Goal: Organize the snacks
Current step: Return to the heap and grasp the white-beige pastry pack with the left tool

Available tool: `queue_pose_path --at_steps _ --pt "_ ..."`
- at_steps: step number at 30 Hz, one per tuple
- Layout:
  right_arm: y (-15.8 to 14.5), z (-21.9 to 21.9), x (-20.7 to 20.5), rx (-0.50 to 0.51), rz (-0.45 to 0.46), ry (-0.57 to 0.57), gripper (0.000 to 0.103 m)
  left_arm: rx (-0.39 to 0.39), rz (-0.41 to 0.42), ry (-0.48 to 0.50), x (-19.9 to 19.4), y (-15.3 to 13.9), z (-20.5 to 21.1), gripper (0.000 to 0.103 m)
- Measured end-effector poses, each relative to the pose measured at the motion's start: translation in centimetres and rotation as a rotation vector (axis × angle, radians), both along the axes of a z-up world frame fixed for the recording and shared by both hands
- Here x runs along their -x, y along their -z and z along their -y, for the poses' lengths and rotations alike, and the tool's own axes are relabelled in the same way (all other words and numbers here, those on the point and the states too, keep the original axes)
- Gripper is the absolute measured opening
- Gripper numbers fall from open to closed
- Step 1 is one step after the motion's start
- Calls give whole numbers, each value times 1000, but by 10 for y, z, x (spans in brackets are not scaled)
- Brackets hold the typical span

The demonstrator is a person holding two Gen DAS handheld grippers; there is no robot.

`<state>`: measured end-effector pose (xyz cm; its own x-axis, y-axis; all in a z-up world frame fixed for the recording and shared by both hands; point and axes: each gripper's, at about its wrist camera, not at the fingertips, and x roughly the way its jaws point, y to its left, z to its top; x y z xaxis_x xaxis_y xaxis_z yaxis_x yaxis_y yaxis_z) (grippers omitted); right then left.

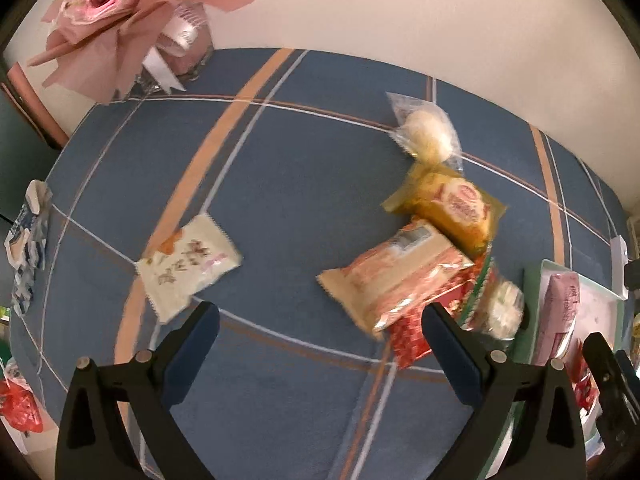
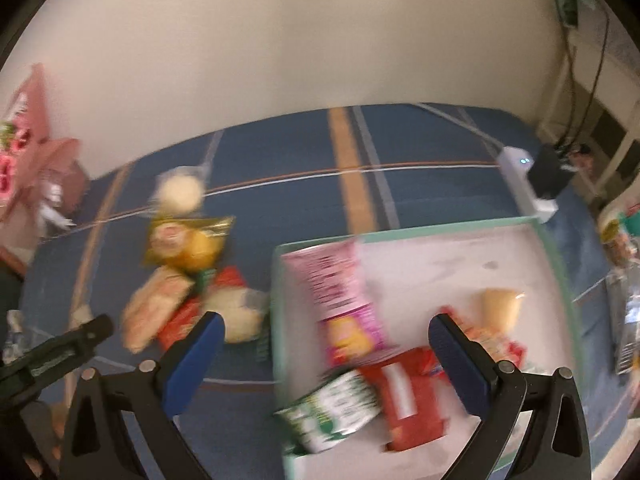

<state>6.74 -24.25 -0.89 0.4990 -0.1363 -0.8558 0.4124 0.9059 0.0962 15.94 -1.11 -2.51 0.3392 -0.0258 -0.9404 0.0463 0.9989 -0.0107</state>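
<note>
My left gripper (image 1: 320,320) is open over bare blue cloth, with nothing between its fingers. A white snack packet (image 1: 188,268) lies just beyond its left finger. Beyond the right finger is a heap: a beige-and-red packet (image 1: 396,276), a yellow packet (image 1: 452,208), a red packet (image 1: 412,340) and a clear bag with a pale bun (image 1: 428,132). My right gripper (image 2: 326,328) is open above the mint-rimmed tray (image 2: 552,248). In the tray lie a pink packet (image 2: 340,292), a green-and-white packet (image 2: 332,412) and a red packet (image 2: 408,392). No pad touches them.
A pink paper bouquet (image 1: 120,12) stands at the back left corner of the table. A white power strip (image 2: 524,176) lies behind the tray. More packets sit at the table's left edge (image 1: 28,240), with a red bag (image 1: 20,404) below. A wall bounds the far side.
</note>
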Motion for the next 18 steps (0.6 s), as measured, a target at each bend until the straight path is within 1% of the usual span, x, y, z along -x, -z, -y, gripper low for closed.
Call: queue_pose_path --at_steps 4,6,7,9,11,13,15,18 --pt "8 -18 -9 -78 5 -32 101 -21 10 -2 -5 -3 -28 101" --pt "12 -28 -18 -106 -9 -49 92 -44 19 -14 -10 -3 -43 101" --pt "13 -32 -20 -114 -14 -53 89 -51 21 -24 -15 -1 -52 101" --pt "18 -40 -29 -138 -31 -67 81 -46 22 -42 -21 2 -68 101" --pt "22 -45 -35 -160 -45 -78 77 -36 19 -55 -27 8 -83 101" --pt "29 -50 -44 -169 -67 -88 75 -26 12 -58 -34 12 -92 101" --pt "36 -51 -51 -176 -86 -88 70 -23 6 -52 -40 17 -98 101" --pt "47 -51 -60 -189 -115 -86 67 -30 -3 -48 -48 26 -104 101"
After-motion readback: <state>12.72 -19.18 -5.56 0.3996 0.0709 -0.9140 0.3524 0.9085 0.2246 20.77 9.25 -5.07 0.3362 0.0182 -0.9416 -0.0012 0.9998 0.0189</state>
